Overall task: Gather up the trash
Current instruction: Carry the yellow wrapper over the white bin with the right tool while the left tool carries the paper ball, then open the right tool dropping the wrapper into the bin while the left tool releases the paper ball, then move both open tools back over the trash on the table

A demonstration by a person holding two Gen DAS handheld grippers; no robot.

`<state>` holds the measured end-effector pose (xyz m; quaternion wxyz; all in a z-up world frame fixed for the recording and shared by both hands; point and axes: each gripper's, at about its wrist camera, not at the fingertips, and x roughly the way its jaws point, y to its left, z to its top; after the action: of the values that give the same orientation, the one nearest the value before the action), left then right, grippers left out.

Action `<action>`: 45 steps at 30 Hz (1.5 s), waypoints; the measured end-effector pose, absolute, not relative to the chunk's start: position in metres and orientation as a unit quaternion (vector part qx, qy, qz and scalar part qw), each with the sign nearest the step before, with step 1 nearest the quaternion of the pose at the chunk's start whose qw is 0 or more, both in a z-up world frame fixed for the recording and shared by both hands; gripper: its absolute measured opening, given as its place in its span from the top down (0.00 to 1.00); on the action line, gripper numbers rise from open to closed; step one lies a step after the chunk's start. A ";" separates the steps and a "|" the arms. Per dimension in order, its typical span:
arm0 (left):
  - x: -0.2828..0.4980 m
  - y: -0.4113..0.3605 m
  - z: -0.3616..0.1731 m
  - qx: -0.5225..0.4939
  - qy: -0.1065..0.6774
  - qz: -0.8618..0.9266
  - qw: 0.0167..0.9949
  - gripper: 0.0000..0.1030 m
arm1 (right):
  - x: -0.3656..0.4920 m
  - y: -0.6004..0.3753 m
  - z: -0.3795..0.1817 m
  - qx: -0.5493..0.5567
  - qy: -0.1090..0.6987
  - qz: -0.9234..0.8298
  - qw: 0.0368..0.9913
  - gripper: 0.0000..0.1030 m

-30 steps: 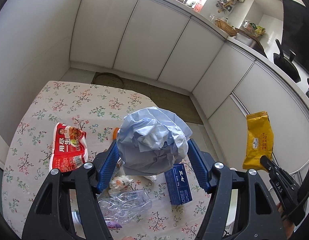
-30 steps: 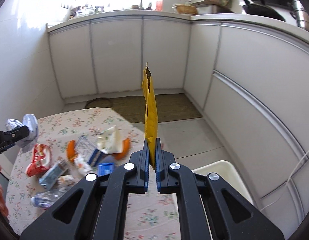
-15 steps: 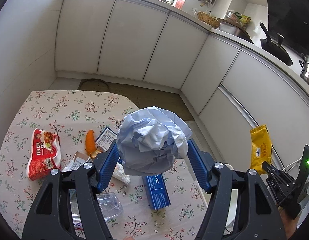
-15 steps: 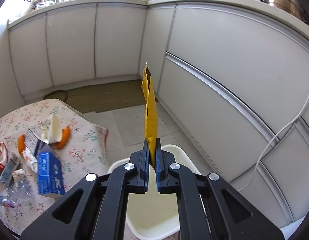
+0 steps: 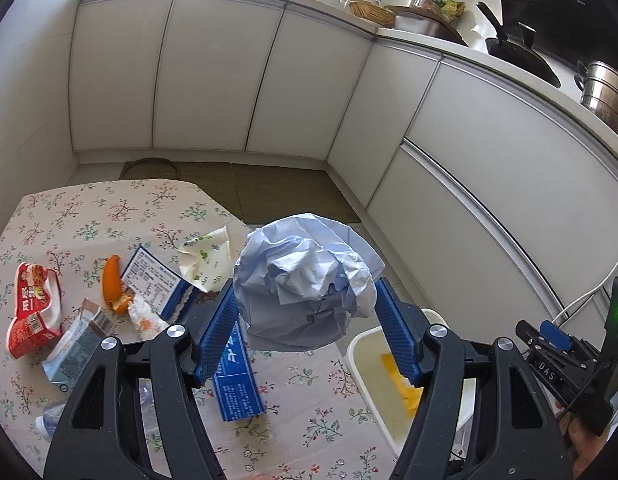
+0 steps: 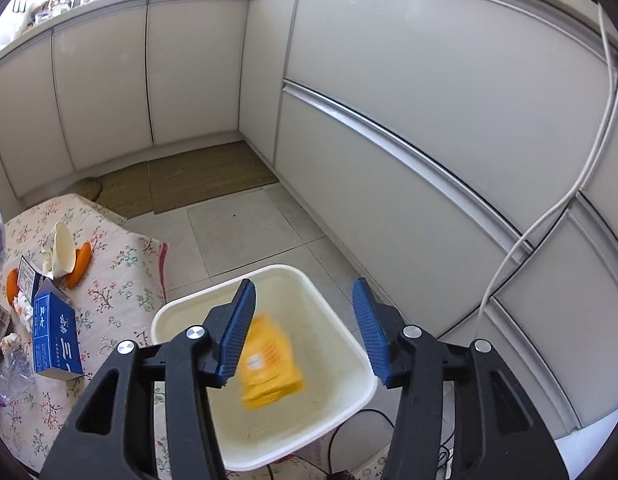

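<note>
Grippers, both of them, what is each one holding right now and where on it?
The left gripper squeezes a crumpled paper ball by its two sides. The right gripper is open and holds nothing; the yellow packet is in the bin.

The yellow packet [image 6: 269, 364] inside the white bin [image 6: 341, 320] appears motion-blurred in the right wrist view, its print unreadable; in the left wrist view the left gripper [image 5: 305, 332] hides most of it. The crumpled blue paper [image 5: 305, 284] conceals the table [image 5: 69, 216] surface behind it. The blue box [image 5: 239, 388] is partly covered by a finger [image 5: 215, 332]. The clear plastic bottle [image 5: 49, 420] is largely hidden behind the gripper frame. Lettering on the red wrapper [image 5: 29, 312] is too small to read.
</note>
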<state>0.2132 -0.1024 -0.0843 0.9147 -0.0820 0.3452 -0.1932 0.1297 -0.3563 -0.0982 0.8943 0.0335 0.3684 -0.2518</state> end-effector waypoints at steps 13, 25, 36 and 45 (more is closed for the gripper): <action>0.203 -0.218 -0.113 -0.044 0.374 -0.275 0.885 0.37 | 0.086 -0.430 -0.084 0.081 0.331 -0.318 0.885 0.31; 0.193 -0.312 -0.122 -0.027 0.396 -0.342 0.852 0.36 | 0.055 -0.490 -0.103 0.114 0.358 -0.381 0.845 0.25; 0.192 -0.332 -0.123 -0.005 0.402 -0.329 0.854 0.15 | 0.056 -0.492 -0.105 0.119 0.349 -0.378 0.849 0.21; 0.193 -0.294 -0.114 -0.006 0.384 -0.280 0.880 0.08 | 0.065 -0.456 -0.093 0.094 0.306 -0.377 0.869 0.12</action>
<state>0.1932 -0.2940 -0.1145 0.8799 -0.0057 0.3841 -0.2797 0.0650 -0.4563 -0.0934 0.8694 0.0938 0.3055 -0.3769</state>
